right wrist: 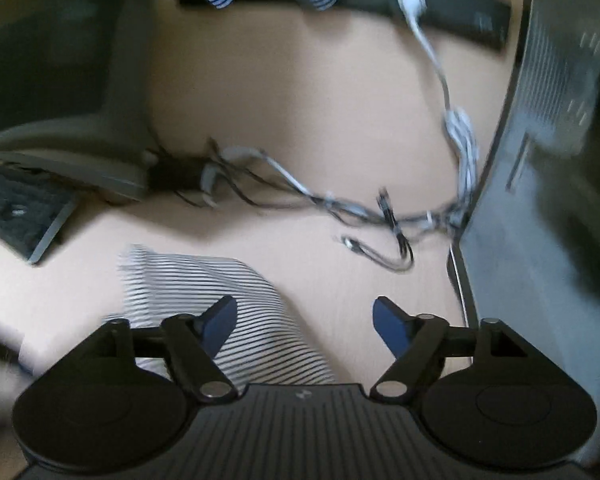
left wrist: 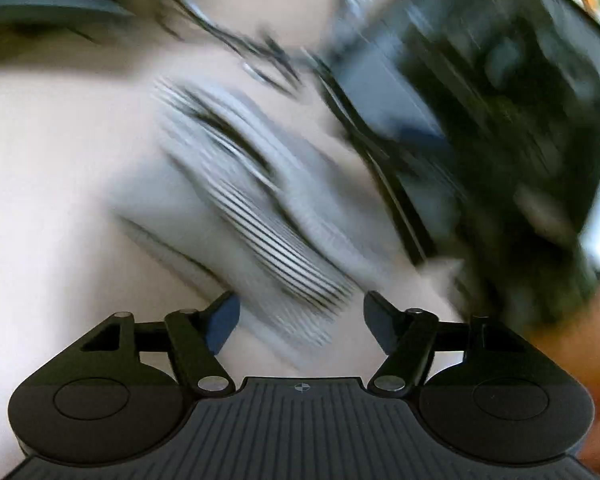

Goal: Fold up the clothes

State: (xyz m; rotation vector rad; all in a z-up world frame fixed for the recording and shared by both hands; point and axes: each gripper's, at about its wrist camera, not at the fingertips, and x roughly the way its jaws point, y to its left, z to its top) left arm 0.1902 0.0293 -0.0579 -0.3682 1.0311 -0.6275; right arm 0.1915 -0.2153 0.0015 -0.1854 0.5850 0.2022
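Pale wooden desk [right wrist: 340, 120] carries the striped garment [left wrist: 260, 216], lying just ahead of the left gripper [left wrist: 302, 320] with its long axis diagonal, while the right gripper [right wrist: 304, 326] sees it left of centre; both stand open and empty.

I see a pale wooden desk [right wrist: 340, 100] carrying everything. A striped cloth [right wrist: 236, 300] lies flat on it near me; in my left view the same cloth [left wrist: 252, 208] is badly blurred. Behind it a tangle of cables [right wrist: 340, 204] runs across the top. A monitor stand [right wrist: 100, 168] sits on the left, a keyboard [right wrist: 20, 212] beside it, and a computer case [right wrist: 540, 200] on the right.
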